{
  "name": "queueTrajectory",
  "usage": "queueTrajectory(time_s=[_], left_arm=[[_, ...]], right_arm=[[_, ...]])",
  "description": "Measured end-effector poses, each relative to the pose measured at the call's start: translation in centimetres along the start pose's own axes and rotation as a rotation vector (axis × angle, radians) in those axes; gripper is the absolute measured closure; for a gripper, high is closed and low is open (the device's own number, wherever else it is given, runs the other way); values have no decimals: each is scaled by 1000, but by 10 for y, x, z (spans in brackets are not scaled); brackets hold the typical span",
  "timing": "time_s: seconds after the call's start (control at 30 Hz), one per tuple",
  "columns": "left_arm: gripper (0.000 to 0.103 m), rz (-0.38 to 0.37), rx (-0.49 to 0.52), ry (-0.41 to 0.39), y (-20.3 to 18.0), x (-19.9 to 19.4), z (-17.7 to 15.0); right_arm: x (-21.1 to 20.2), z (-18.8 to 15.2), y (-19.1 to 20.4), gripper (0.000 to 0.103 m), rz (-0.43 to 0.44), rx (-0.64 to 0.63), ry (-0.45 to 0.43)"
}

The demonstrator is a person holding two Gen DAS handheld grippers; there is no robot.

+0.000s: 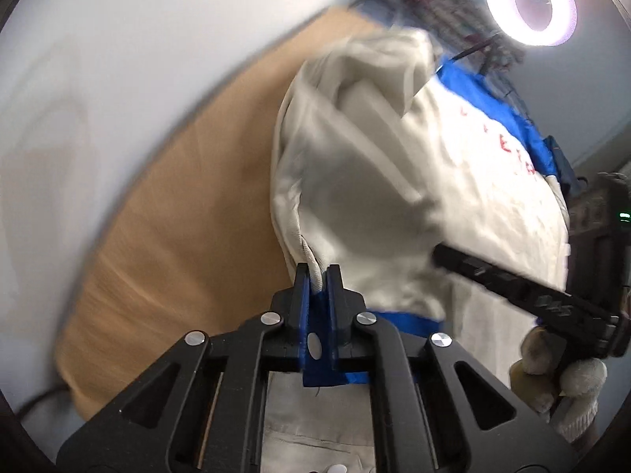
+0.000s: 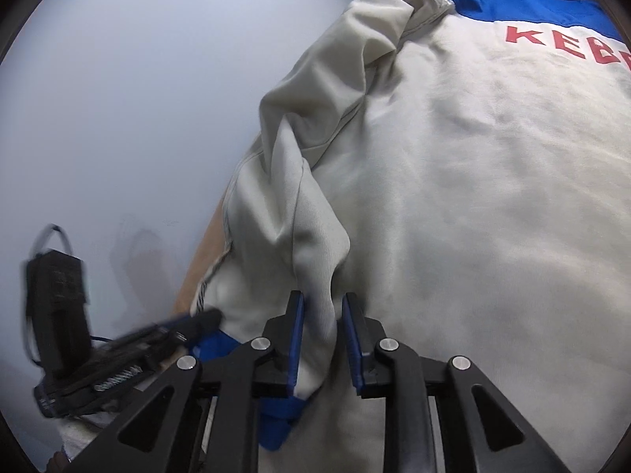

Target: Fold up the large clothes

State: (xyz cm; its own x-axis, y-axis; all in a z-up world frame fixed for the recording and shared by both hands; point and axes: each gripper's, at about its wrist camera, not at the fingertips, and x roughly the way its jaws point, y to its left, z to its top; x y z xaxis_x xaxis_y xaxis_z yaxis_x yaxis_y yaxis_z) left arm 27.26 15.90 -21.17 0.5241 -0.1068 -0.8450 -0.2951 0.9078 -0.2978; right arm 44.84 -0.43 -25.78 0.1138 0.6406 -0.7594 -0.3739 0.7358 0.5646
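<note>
A large cream sweatshirt (image 2: 453, 165) with blue trim and red letters lies on a tan table (image 1: 177, 205); it also shows in the left wrist view (image 1: 374, 181). My left gripper (image 1: 318, 276) is shut on a cream edge of the sweatshirt near its blue hem, and it also shows in the right wrist view (image 2: 205, 319). My right gripper (image 2: 322, 307) has its jaws apart around a raised fold of a sleeve, pads not pressing it. It shows at the right of the left wrist view (image 1: 439, 254), blurred.
A pale wall (image 2: 118, 98) runs behind the table's left edge. A ring light (image 1: 530, 4) glows at the upper right. Dark patterned cloth (image 1: 453, 12) lies beyond the sweatshirt. A gloved hand (image 1: 568, 378) holds the right gripper.
</note>
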Motion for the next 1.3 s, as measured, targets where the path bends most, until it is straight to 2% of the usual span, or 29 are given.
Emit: queueTrajectory(time_s=[0.13,0.27,0.37,0.43,0.5,0.6,0.67,0.77,0.87,1.0,1.07,1.1,1.17,1.2,1.23,1.3], left_arm=[[98,9,59,-144,-4,-44,8],[98,27,78,-235,0,-76,10],[98,15,76,-257,5,-86,6],[98,-2,83,-245,4,-88,0],[98,-23,101,-228,0,-87,-8],[98,-41,165,-216,-12,-88,-18],[98,-51,208,-218,-23,-88,-23],[98,-80,281,-217,-40,-91,-31],[98,-102,361,-209,-58,-90,-42],[98,-123,480,-184,-83,-86,-65],[98,-134,523,-173,-92,-87,-80],[98,-140,550,-163,-96,-86,-87],[98,-153,589,-144,-102,-86,-99],[98,-159,605,-132,-106,-84,-103],[98,-163,624,-122,-109,-82,-107],[98,-165,646,-111,-112,-83,-111]], right_arm=[[-4,0,5,81,-4,-22,-6],[-9,9,10,70,-25,-35,-37],[-22,21,11,58,-23,-36,-70],[-36,37,12,39,-23,-31,-108],[-47,56,15,30,-13,-33,-140],[-50,93,28,29,-31,-42,-164],[-35,122,42,29,-38,-43,-169],[-26,148,50,29,-47,-24,-157],[4,168,60,29,-110,-22,-133],[13,180,71,30,-237,-44,-103],[15,180,72,31,-287,-47,-83],[17,181,72,37,-317,-48,-68],[21,181,69,60,-366,-57,-29],[24,181,65,80,-386,-57,-9],[22,178,62,90,-401,-54,4],[12,171,48,101,-387,-41,0]])
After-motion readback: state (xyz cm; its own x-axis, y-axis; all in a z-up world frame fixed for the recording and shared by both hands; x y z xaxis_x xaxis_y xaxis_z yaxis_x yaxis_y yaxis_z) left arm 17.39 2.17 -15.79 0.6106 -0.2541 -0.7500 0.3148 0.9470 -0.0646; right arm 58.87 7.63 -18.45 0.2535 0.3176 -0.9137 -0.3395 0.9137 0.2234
